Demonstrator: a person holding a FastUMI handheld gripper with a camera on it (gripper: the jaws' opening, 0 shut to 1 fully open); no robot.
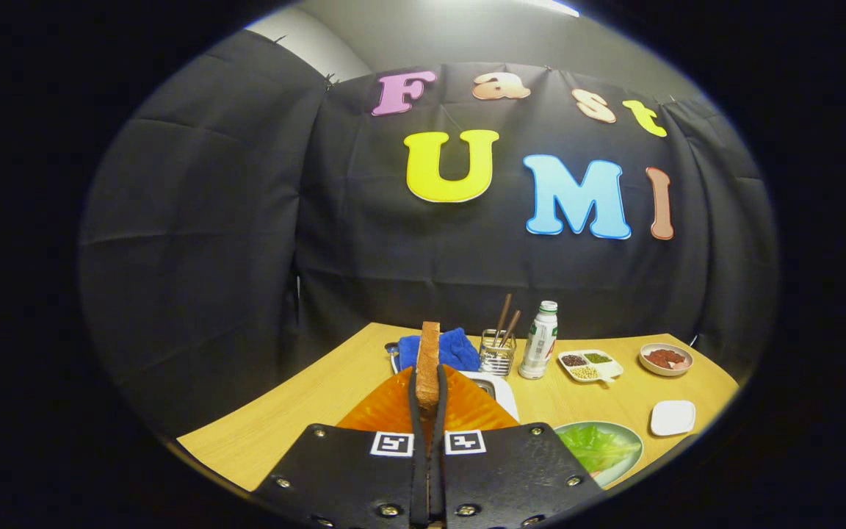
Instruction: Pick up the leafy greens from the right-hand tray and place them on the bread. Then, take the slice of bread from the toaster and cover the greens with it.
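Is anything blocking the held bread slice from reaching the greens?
Nothing visible does. The gripper is shut on the bread slice, held upright over the orange mat. The greens lie on the plate to the right, uncovered.

The gripper [427,397] has its two fingers pinched on an upright, brown-crusted slice of bread [429,361], held edge-on above the light wooden table [298,411]. A white toaster [500,389] sits just right of the fingers, a blue cloth [460,348] beyond them. Crinkled leafy greens [595,444] lie on a pale green round plate [632,455] to the right, near a small white square dish [673,417].
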